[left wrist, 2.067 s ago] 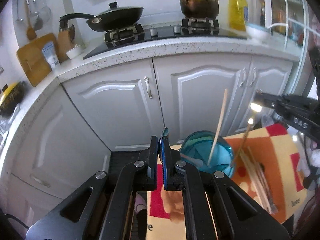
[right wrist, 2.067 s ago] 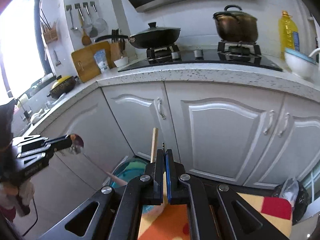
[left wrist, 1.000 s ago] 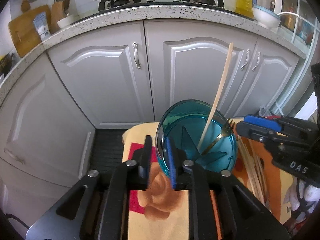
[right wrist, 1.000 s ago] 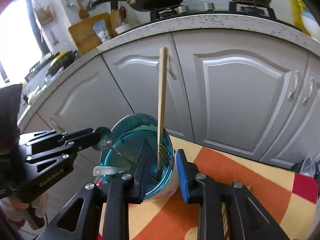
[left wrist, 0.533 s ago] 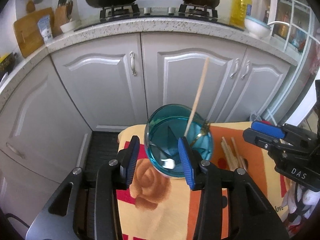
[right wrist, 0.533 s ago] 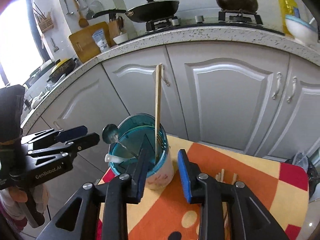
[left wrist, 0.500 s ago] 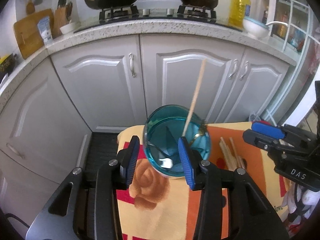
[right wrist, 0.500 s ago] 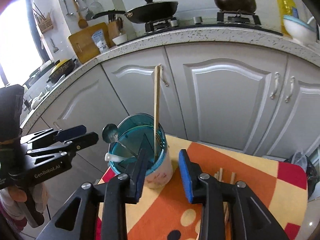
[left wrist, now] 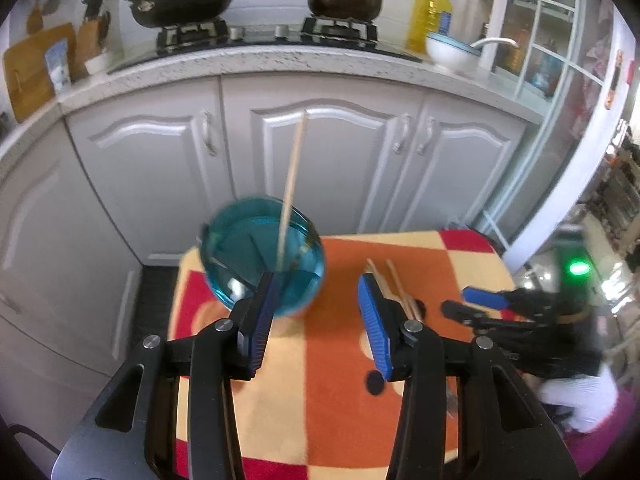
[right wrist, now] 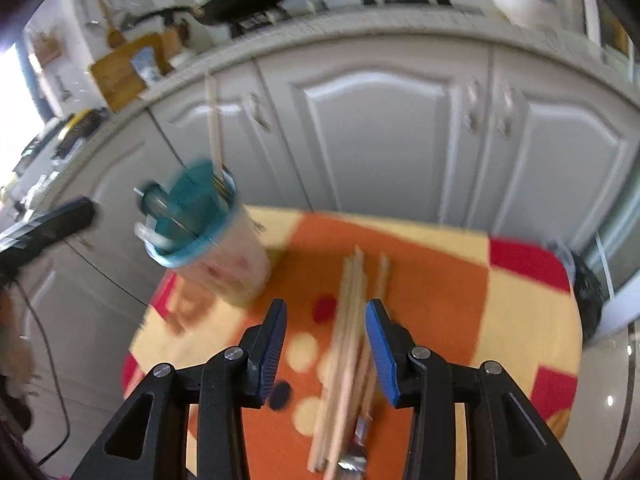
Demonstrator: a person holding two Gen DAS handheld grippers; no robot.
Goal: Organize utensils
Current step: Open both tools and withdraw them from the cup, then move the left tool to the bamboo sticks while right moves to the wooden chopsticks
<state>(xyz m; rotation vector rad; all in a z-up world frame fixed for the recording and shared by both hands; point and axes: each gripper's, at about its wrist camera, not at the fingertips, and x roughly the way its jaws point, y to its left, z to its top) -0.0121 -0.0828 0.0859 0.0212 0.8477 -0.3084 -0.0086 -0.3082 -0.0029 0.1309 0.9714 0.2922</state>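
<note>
Currently: right gripper jaws spread, empty, over loose chopsticks; left gripper likewise released. Risk: a clumsy pinch scatters sticks or bumps the blue utensil holder.

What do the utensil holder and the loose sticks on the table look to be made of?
Utensil holder: likely plastic, with a translucent glossy teal top over an opaque pale printed body. Loose sticks: pale tan and matte, probably wood or bamboo chopsticks; motion blur hides any grain.

Our left gripper and right gripper are matte black frames with silver screws and ribbed blue pads. At three o'clock in the left view, our right hand wears a white glove.
</note>
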